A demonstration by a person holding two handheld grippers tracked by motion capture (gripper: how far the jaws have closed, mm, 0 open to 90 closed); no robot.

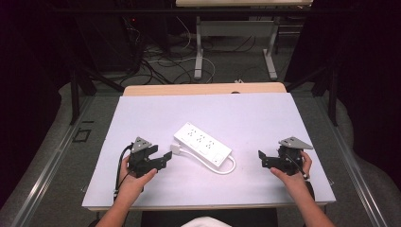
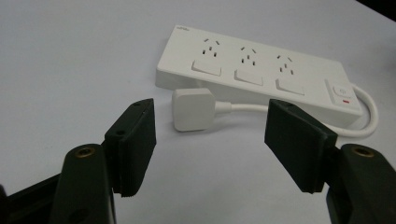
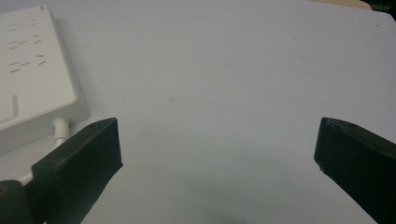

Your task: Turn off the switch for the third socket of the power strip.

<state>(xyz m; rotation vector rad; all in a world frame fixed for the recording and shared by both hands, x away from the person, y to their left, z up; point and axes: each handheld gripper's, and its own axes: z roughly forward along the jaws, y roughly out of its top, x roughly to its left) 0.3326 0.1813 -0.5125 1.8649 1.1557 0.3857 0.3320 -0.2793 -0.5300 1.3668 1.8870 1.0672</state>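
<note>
I'm lining up my left gripper (image 2: 210,144), jaws apart w/ nothing between, on the plug (image 2: 193,108); right gripper (image 3: 217,154) idling wide open. Risk: off-centre pinch skidding the plug against the power strip (image 2: 261,70).

White sheet (image 1: 265,113) covering the table, bare wooden table edge (image 1: 203,89) at the far side, second table's grey metal legs (image 1: 199,52) beyond, tangled cables (image 1: 161,64) on the floor, dark surroundings
</note>
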